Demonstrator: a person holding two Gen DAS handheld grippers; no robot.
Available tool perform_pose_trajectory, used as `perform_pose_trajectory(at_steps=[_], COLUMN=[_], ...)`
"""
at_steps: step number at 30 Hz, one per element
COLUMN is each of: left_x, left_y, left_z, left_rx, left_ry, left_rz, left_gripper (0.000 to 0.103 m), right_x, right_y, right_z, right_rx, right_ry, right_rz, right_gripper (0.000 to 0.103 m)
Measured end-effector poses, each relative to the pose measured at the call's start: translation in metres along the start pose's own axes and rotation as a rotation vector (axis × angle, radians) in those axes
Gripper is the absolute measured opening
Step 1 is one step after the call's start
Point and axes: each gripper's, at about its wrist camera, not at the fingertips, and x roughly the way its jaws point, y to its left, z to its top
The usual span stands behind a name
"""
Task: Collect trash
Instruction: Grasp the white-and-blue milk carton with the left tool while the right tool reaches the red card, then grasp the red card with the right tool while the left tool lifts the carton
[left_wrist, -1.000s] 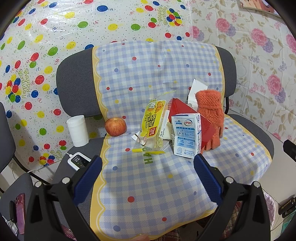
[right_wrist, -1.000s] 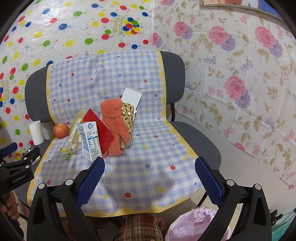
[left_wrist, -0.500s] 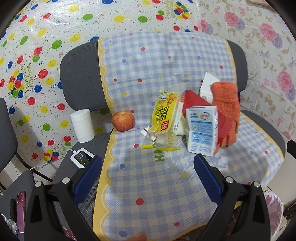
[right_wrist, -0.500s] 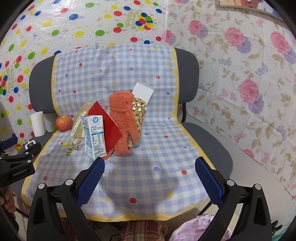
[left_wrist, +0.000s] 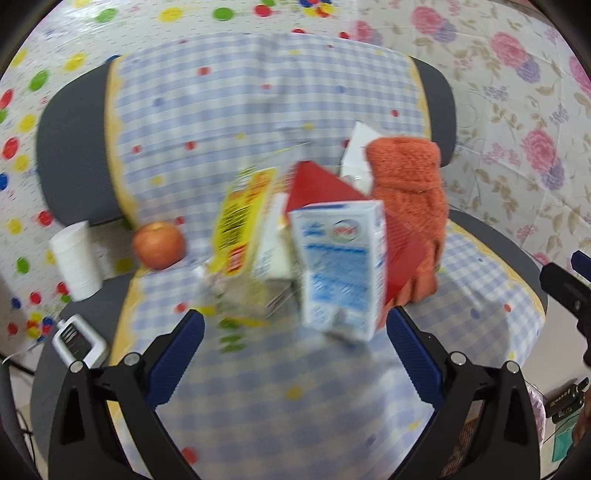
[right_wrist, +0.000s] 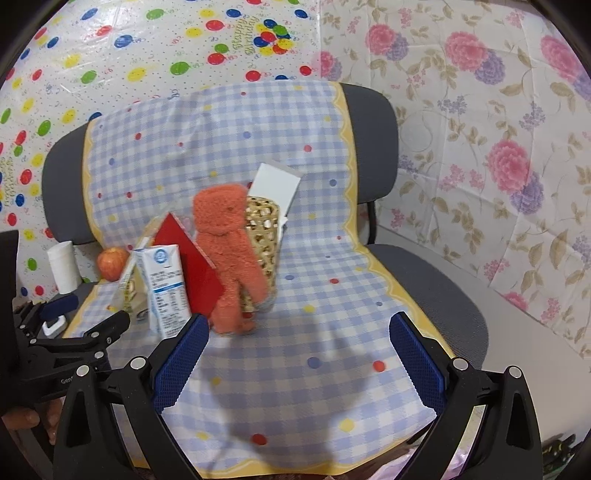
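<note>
Left gripper (left_wrist: 295, 343) wide open, empty; milk carton (left_wrist: 341, 266) stands upright dead ahead, just past the right fingertip and inside the gap line, long axis vertical; sits left-of-centre on the chair seat (left_wrist: 480, 325), against the red card (left_wrist: 399, 254). Right gripper (right_wrist: 299, 354) also wide open, empty, aimed at bare seat; carton (right_wrist: 166, 288) lies off its left finger. Left is nearer; likely a straight-in side grasp.

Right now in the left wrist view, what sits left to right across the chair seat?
White paper roll → apple → yellow snack packet → milk carton → orange glove. The red card and the white items behind the carton overlap too much to order.
</note>
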Motion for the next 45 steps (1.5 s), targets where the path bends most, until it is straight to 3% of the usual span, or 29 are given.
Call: perform_pose_trajectory(at_steps=[4,8,11,16,20,24,31,37,38,40,41,43,45], left_x=[0.020,0.042,0.057,0.069,0.069,0.056,-0.016,-0.058,-0.061,-0.064,-0.062,-0.060,-0.056], left_y=[-0.022,-0.038,-0.043,-0.049,-0.049,-0.039,0.012,0.055,0.060,0.070,0.074,0.080,0.090], left_z=[0.012,0.022,0.027,0.032,0.030,0.025,0.011,0.002,0.001,-0.002,-0.003,-0.008,-0.013], left_rx=[0.006,0.003,-0.010,-0.025,-0.012,-0.014,-0.087,-0.142,-0.147,-0.147,-0.140,-0.131,-0.143], left_ry=[-0.010,-0.001,0.012,0.019,0.024,0.020,-0.079,-0.141,-0.142,-0.138,-0.133,-0.132,-0.126], left_rz=[-0.021,-0.012,0.031,0.094,0.140,0.109,-0.083,-0.106,-0.106,-0.086,-0.067,-0.020,-0.001], left_gripper=[0.096,0.089,0.082,0.081,0.060,0.043,0.043,0.043,0.043,0.043,0.043,0.043,0.043], right_x=[0.007,0.016,0.021,0.027,0.022,0.017,0.009,0.014,0.016,0.022,0.026,0.035,0.042], right_y=[-0.016,-0.034,-0.044,-0.055,-0.055,-0.047,-0.017,0.016,0.020,0.029,0.032,0.038,0.044], right_z=[0.002,0.003,0.001,-0.004,-0.008,-0.010,-0.008,-0.004,-0.003,-0.001,0.001,0.002,0.003], right_rx=[0.008,0.034,0.047,0.066,0.064,0.049,-0.014,-0.056,-0.056,-0.057,-0.056,-0.053,-0.063], right_ry=[-0.001,0.003,0.014,0.033,0.036,0.038,0.020,0.031,0.035,0.056,0.067,0.087,0.090], right_rz=[-0.035,-0.060,-0.070,-0.071,-0.066,-0.042,0.062,0.192,0.216,0.243,0.252,0.268,0.282], right_gripper=[0.097,0.097,0.097,0.097,0.097,0.097,0.095,0.091,0.090,0.067,0.061,0.059,0.051])
